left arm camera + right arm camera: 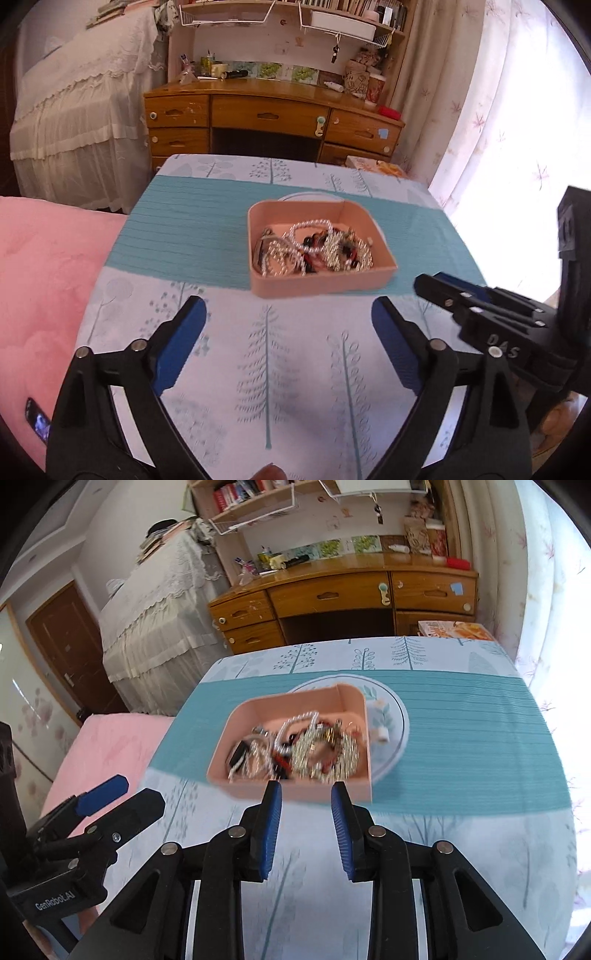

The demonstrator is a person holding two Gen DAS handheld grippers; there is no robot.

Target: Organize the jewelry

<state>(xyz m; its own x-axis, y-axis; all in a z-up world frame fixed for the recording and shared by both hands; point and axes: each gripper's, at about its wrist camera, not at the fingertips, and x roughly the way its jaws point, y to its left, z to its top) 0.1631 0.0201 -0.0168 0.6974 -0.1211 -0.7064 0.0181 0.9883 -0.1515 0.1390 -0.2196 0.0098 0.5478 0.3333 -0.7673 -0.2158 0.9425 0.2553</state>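
The left gripper (288, 328) hangs over the near part of the table with its two blue-padded fingers spread wide and nothing between them. The right gripper (306, 812) is parted more narrowly, also holding nothing, its tips just short of the near wall of the one pink box (258, 709). That box holds the tangled jewelry (314, 751): a white pearl strand, silvery chains, red and dark beads, too knotted to count. The box sits on a teal mat (461, 738), partly overlapping a single round white plate (393, 723). Under the mat lies a pale tablecloth (295, 369) printed with trees. A pink blanket (40, 288) lies to the left. Beyond stands one wooden desk (269, 110) with drawers, a bookshelf above it, lace-draped furniture (81, 122) beside it and flowered curtains (480, 110) at the bright window.
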